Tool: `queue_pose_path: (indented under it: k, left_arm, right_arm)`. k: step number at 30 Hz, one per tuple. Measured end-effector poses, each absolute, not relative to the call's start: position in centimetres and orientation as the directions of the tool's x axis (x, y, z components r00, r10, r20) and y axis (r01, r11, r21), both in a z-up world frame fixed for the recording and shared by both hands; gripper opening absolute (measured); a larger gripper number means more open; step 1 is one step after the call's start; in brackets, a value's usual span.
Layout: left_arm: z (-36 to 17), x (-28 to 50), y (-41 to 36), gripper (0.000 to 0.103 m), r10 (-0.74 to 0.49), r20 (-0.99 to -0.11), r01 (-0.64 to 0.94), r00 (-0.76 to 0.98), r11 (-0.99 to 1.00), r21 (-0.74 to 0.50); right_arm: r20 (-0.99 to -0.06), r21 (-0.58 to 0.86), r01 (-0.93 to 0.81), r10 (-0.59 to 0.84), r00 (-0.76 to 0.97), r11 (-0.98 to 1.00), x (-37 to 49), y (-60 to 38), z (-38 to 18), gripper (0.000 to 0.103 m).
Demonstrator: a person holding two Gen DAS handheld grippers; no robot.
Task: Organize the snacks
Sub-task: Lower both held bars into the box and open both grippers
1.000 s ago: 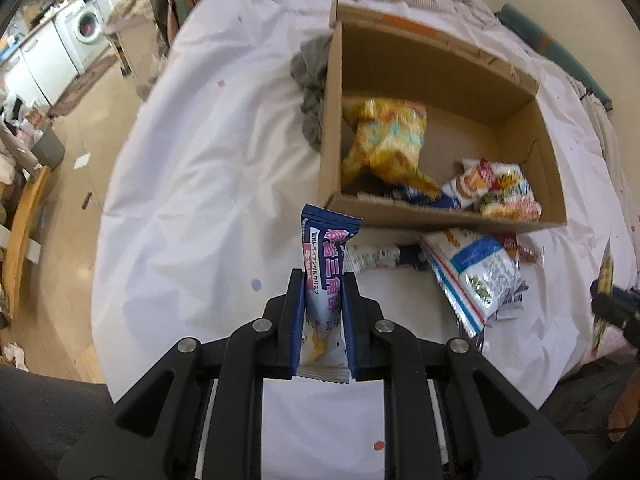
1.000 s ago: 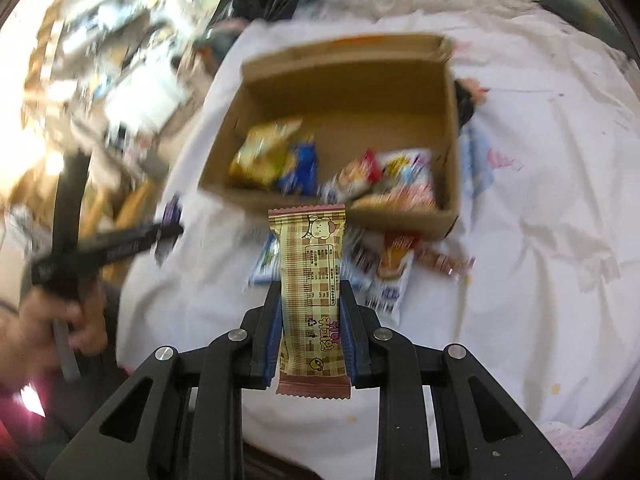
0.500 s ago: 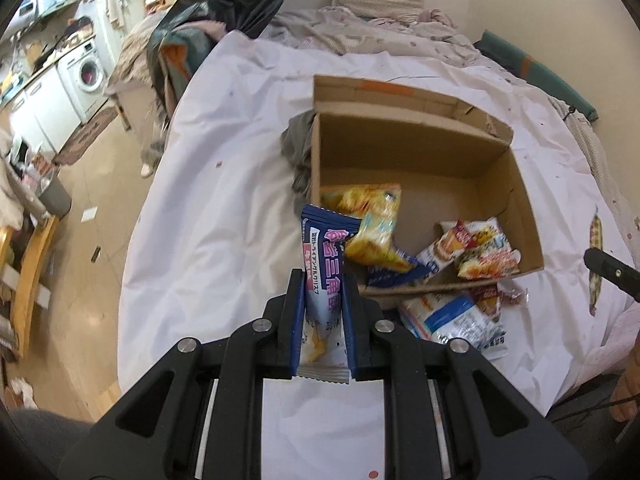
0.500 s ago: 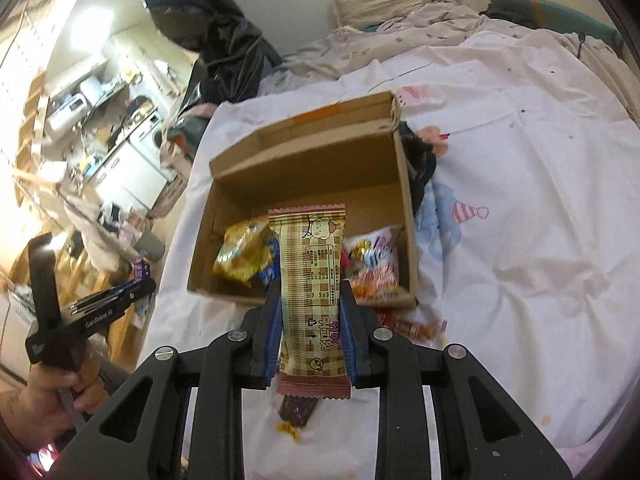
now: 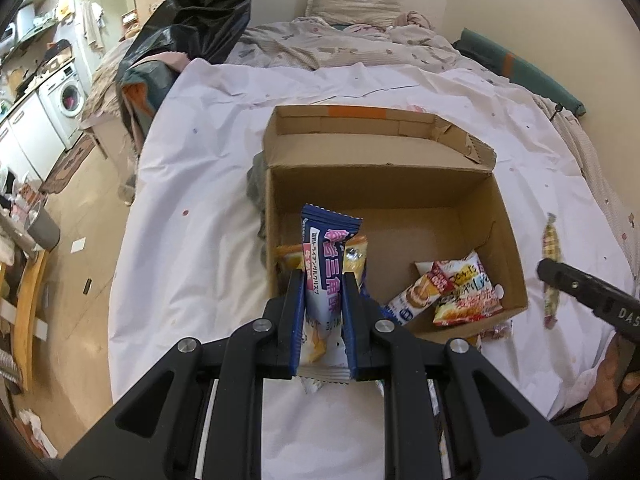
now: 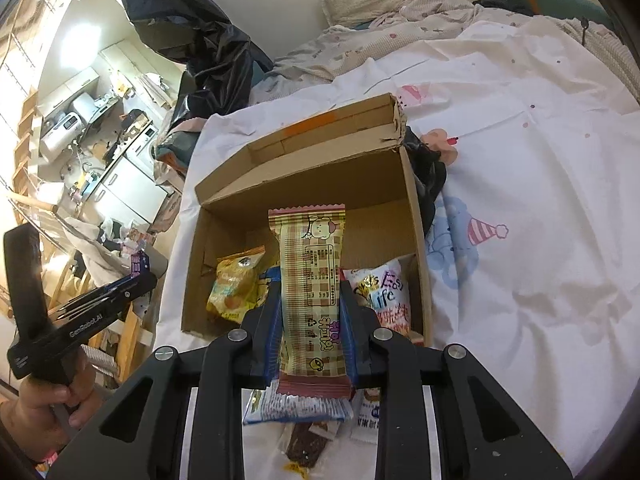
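Left gripper (image 5: 322,312): clamped on blue snack packet (image 5: 325,268), held upright at 6 o'clock of cardboard box (image 5: 400,188). Right gripper (image 6: 310,320): clamped on tan plaid snack packet (image 6: 310,280), upright, over near wall of same box. Box open-topped on white sheet (image 5: 192,208); yellow bag (image 6: 234,284) inside at 9 o'clock, white-and-red bag (image 6: 386,292) at 3 o'clock. Loose packets (image 6: 292,404) on sheet at 6 o'clock, outside box.

Each of your wrist cameras looks steeply down along its jaws, close above the box (image 5: 384,184) on the bed (image 5: 192,208); both views share that box (image 6: 304,176), seen from opposite sides.
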State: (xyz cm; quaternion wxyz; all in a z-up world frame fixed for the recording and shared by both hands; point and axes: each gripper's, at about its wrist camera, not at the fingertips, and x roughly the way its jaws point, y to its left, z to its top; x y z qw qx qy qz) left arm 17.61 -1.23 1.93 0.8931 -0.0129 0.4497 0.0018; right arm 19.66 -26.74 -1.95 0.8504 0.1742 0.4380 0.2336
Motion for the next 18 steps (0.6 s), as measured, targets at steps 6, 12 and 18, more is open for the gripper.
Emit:
queue_pose_path:
  k: [6,12,18]
  left_arm:
    - [1.3,19.8,-2.5,0.014,-0.026,-0.806,0.011,0.591,1.0,-0.024]
    - [0.4,21.9,-4.2,0.014,-0.042,-0.801,0.058,0.598,0.998,-0.01]
    - [-1.0,23.1,-5.6,0.014,-0.063,-0.798,0.114,0.599,0.994,0.006]
  right_arm:
    - [-0.673,0.498,-0.239,0.545,0.501,0.834,21.2,-25.7,-2.4,0.027]
    - [-0.698,0.487,-0.215,0.526,0.487,0.846,22.8,-24.6,-3.4,0.027]
    - [-0.719,0.492,-0.181,0.515,0.467,0.851,23.6,-24.0,-4.2,0.027]
